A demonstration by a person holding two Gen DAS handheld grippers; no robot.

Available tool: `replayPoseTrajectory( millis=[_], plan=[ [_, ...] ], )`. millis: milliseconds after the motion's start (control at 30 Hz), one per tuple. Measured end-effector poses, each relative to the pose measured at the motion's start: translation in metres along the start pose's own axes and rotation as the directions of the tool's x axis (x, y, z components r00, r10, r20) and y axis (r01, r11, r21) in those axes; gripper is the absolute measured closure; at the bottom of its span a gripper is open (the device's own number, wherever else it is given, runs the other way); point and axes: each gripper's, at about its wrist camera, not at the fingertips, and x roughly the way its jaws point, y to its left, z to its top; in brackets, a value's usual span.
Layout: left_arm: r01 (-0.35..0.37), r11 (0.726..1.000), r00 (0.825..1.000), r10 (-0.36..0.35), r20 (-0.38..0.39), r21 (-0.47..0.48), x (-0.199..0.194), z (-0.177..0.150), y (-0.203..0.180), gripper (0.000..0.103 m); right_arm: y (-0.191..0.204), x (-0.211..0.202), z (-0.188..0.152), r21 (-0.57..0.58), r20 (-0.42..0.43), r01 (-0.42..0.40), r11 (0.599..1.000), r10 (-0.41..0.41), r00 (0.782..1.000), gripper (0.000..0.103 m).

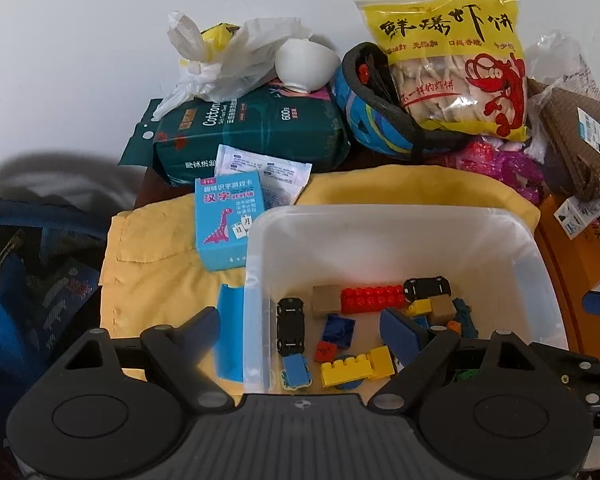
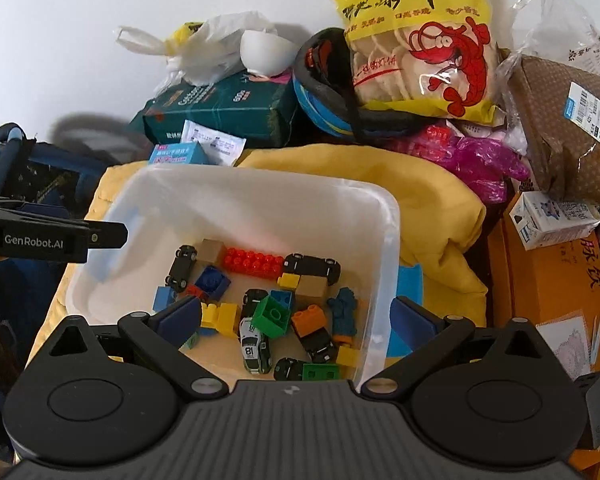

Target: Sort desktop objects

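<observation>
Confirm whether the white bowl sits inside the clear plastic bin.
No: the white bowl rests on top of the green cotton tissue pack, behind and outside the clear plastic bin, which holds toy cars and building bricks.

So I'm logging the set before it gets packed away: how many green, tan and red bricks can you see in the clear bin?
Green bricks: 2
Tan bricks: 2
Red bricks: 2
Total: 6 showing in the clear bin; more may lie hidden under the pile.
</observation>
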Motion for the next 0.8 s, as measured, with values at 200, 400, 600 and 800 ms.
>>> replayPoseTrajectory(
  millis=[200, 400, 600, 800],
  plan=[
    [0.008, 1.000, 1.000, -0.008, -0.024, 0.010, -0.001, 0.000, -0.003, 0.014, 0.004, 0.001, 0.007, -0.011, -0.030, 0.029, 1.000, -0.029, 0.999, 0.000],
    [0.008, 0.999, 0.999, -0.007, -0.044, 0.032, -0.001, 0.000, -0.008, 0.014, 0.006, 0.006, 0.007, -0.025, -0.056, 0.048, 0.999, -0.050, 0.997, 0.000],
    [0.003, 0.999, 0.999, -0.002, -0.040, 0.047, -0.002, -0.001, -0.012, 0.012, 0.000, 0.010, 0.003, -0.006, -0.061, 0.052, 0.999, -0.052, 0.997, 0.000],
    [0.006, 0.998, 1.000, -0.005, -0.004, 0.064, -0.006, -0.001, -0.016, 0.012, 0.001, 0.010, -0.003, -0.011, -0.064, 0.058, 0.998, -0.059, 0.996, 0.000]
  ],
)
